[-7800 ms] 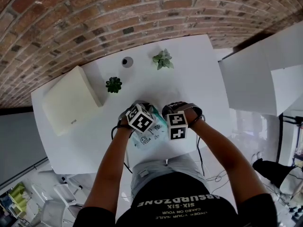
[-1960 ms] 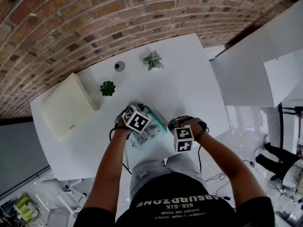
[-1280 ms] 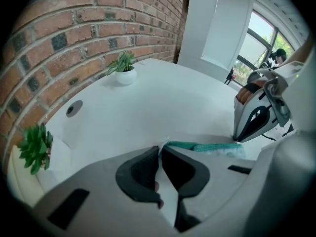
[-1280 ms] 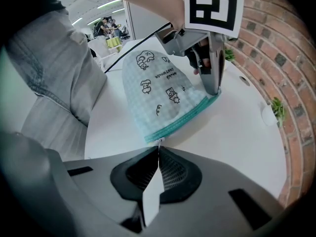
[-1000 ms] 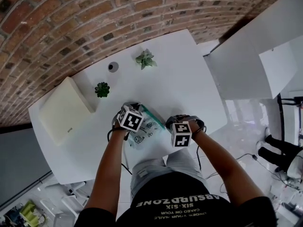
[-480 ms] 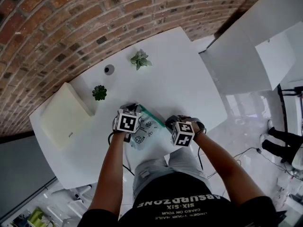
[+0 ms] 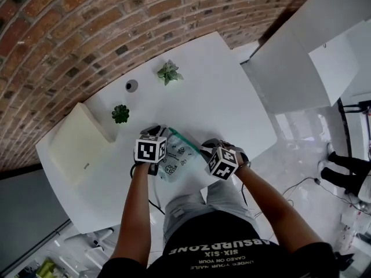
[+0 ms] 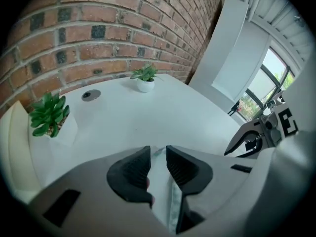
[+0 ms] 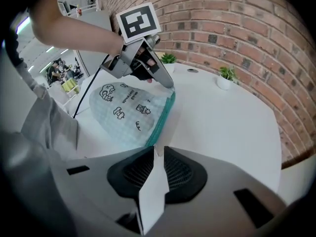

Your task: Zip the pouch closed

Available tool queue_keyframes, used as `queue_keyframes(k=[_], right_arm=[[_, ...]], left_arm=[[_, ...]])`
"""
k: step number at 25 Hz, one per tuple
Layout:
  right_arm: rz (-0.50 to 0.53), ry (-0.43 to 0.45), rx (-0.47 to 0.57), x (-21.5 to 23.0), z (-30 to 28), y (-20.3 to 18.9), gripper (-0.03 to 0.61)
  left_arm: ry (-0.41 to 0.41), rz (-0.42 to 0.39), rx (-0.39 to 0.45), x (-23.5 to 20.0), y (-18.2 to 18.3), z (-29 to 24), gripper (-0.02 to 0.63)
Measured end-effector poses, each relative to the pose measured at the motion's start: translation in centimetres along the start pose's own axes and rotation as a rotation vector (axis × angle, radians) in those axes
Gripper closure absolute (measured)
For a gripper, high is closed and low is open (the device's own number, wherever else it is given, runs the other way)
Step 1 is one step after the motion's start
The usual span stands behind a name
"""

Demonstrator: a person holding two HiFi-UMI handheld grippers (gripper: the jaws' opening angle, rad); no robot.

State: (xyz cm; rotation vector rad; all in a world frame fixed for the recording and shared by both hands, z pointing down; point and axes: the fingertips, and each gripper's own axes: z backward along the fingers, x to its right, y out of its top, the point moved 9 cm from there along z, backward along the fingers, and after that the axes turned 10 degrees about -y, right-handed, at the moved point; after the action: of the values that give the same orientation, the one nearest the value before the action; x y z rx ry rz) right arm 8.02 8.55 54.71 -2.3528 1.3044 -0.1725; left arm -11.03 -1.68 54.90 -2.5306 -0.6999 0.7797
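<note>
Pouch (image 9: pixel 129 113) in left hand-held gripper (image 8: pixel 158 152), right hand-held gripper (image 9: pixel 157 151), jaws just opening, unseen overhead

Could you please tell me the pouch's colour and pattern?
The pouch is pale blue check with black drawings and a teal edge; best in right gripper view.

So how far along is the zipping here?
Done, apparently: the teal zip on the pale-blue printed fabric pouch looks closed along its length. In hand: both sets of jaws have just been opening, left tool around the pouch's end, right tool around a white tab. Remaining: lifting both clear.
</note>
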Motion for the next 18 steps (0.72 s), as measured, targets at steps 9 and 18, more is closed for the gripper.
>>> queue_keyframes(k=[9,18], right_arm=[[-0.177,-0.119,0.081,0.5,3.7,1.4,0.531],[-0.367,-0.166,0.226,-1.1,7.3,3.0,0.577]], left_arm=[[0.009,0.004,0.123,2.3,-0.1,3.6,0.529],[0.057,-0.051,0.206,6.9,-1.3,7.0,0.556]])
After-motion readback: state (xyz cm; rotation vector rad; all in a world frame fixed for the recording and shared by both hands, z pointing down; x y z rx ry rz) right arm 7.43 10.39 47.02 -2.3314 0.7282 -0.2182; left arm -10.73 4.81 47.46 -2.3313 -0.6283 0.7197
